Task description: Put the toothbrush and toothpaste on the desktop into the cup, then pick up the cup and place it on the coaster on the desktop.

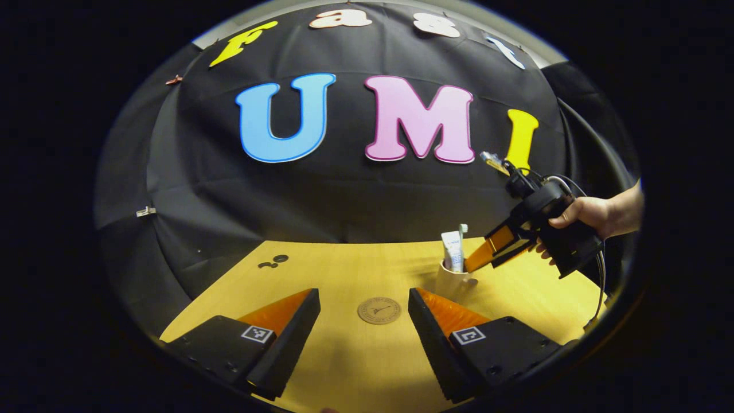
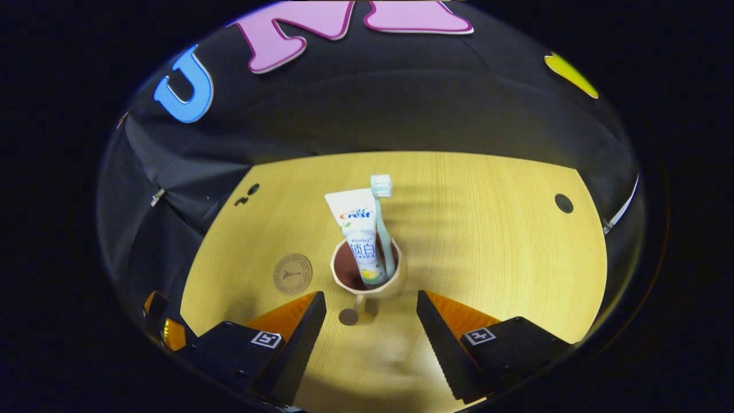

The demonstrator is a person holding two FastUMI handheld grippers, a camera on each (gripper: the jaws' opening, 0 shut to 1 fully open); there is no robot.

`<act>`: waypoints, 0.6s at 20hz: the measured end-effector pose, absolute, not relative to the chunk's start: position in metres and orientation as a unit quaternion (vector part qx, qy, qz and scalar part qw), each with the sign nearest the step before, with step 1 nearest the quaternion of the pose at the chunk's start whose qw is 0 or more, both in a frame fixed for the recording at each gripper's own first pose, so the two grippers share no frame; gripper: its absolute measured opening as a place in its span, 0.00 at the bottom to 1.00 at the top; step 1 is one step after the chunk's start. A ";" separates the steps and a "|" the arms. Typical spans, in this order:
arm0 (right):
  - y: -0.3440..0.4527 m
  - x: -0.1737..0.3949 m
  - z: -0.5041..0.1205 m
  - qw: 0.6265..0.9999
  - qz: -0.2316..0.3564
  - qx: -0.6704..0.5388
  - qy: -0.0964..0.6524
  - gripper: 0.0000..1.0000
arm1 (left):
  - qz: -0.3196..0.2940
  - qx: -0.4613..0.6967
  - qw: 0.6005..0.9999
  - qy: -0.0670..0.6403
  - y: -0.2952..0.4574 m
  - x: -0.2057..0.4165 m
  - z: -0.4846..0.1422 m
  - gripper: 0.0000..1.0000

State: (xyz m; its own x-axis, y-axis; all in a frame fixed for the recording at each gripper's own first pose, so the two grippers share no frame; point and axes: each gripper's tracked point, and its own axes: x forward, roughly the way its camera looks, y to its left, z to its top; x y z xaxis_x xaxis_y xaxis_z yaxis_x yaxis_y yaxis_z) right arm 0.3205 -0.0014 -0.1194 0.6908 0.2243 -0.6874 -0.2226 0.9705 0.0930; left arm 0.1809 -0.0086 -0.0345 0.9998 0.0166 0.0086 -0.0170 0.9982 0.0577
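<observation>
A cream cup (image 2: 367, 285) stands upright on the wooden desktop (image 2: 487, 229) with a white toothpaste tube (image 2: 356, 226) and a pale green toothbrush (image 2: 382, 198) standing inside it. My right gripper (image 2: 371, 310) is open just short of the cup, whose handle points between the fingers. To the cup's left lies the round brown coaster (image 2: 292, 273). In the left gripper view my left gripper (image 1: 364, 310) is open and low over the desk, with the coaster (image 1: 379, 310) between its fingers farther ahead. The cup (image 1: 453, 282) is to the right, the right gripper (image 1: 471, 265) hovering beside it.
A hand (image 1: 585, 213) holds the right gripper, a cable trailing behind it. Small dark holes (image 1: 275, 261) mark the desktop's far left corner, another hole (image 2: 563, 202) its right side. The black cloth wall (image 1: 344, 195) closes the desk's far edge. The left gripper's body (image 2: 163, 324) shows low left.
</observation>
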 end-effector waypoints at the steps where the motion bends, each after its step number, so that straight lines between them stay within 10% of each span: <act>1: -0.003 0.319 -0.126 0.913 0.120 -0.007 0.389 0.98 | 0.009 0.026 1.000 -0.005 -0.003 0.177 -0.033 0.97; 12: 0.023 0.342 -0.176 0.861 0.081 0.032 0.501 0.97 | 0.053 -0.017 0.997 0.053 0.050 0.128 -0.070 0.98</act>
